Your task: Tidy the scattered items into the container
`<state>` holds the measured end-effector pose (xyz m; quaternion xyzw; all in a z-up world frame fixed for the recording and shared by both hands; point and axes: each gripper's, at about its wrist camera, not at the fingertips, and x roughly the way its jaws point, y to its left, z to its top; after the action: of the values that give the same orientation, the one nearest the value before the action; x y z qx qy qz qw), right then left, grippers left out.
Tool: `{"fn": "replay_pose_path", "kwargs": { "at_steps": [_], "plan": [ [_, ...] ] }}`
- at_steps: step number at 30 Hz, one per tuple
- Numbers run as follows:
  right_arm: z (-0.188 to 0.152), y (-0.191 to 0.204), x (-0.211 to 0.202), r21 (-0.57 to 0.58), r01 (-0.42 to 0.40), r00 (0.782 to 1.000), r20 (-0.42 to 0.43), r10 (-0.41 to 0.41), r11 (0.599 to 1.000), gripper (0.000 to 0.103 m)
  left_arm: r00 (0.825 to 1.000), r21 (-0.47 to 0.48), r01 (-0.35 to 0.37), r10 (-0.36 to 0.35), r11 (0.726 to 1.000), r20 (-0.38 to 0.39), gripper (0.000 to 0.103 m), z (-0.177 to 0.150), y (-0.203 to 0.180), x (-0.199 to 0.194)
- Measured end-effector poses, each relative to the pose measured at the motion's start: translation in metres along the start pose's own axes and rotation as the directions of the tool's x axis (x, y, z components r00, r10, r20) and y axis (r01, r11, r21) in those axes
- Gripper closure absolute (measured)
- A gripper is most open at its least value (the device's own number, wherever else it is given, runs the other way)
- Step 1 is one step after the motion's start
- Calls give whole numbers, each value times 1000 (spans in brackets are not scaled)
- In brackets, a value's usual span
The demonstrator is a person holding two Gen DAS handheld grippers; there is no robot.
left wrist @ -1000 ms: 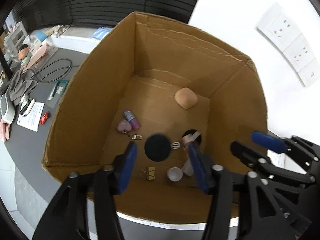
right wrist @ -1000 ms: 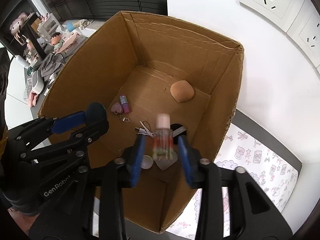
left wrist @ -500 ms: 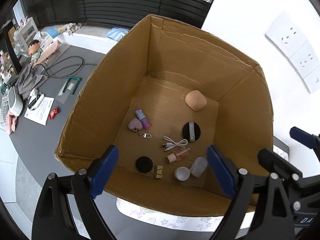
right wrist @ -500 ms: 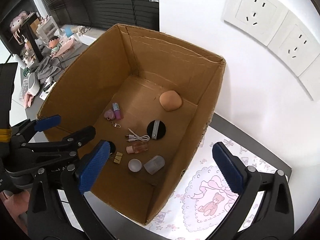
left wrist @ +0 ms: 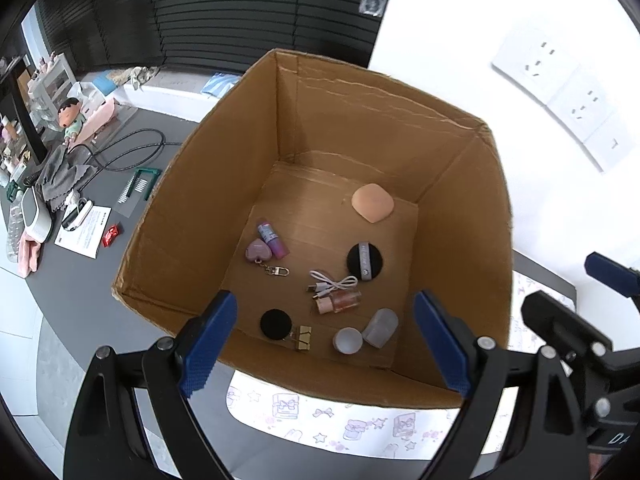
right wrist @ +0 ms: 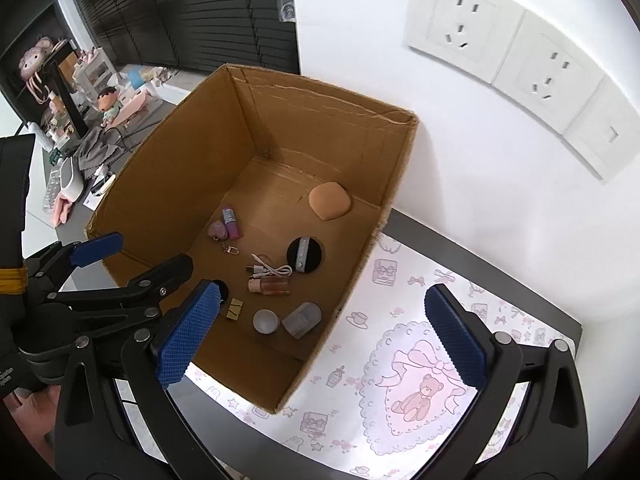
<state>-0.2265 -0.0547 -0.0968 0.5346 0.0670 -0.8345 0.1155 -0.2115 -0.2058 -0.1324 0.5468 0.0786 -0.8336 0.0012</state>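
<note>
An open cardboard box (left wrist: pixel 460 224) (right wrist: pixel 360 152) stands on a patterned mat. On its floor lie a tan sponge (left wrist: pixel 372 208), a black puff (left wrist: pixel 365 261), a white cable (left wrist: pixel 332 282), a small clear bottle (left wrist: pixel 338 301) (right wrist: pixel 270 285), a pink heart keychain (left wrist: pixel 258 251), a purple tube (left wrist: pixel 274 238), a black disc (left wrist: pixel 275 323), a gold clip (left wrist: pixel 302 337) and two frosted caps (left wrist: pixel 348 340). My left gripper (left wrist: pixel 324 340) is open and empty above the box's near wall. My right gripper (right wrist: pixel 320 340) is open and empty, above the box's right near corner.
The pink-and-white patterned mat (right wrist: pixel 420 380) lies right of the box on a dark grey table. Left of the box are a cable, a paper sheet (left wrist: pixel 84 232), a grey cloth (left wrist: pixel 56 176) and toys. A white wall with sockets (right wrist: pixel 500 56) is behind.
Both grippers opened and let go: the black disc and the clear bottle dropped into the box. Both grippers then pulled up and back from the box.
</note>
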Motion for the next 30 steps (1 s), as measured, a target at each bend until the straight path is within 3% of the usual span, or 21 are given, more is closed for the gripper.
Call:
{"fn": "replay_pose_path", "kwargs": {
  "at_steps": [10,19,26,30],
  "plan": [
    [-17,-27,-31,36,52,998,37,-53,998,0,999,59,-5,3,998,40,14,-2,-42,-24],
    [-37,-78,-61,134,80,994,68,-90,988,0,997,151,9,-21,988,74,14,-6,-100,-48],
    [-65,-131,-86,263,189,979,18,-201,946,0,994,227,34,-58,973,98,14,-15,-157,-70],
    [-87,-162,-104,327,159,983,37,-180,931,0,993,285,-16,-18,958,117,14,-22,-194,-81]
  ]
}}
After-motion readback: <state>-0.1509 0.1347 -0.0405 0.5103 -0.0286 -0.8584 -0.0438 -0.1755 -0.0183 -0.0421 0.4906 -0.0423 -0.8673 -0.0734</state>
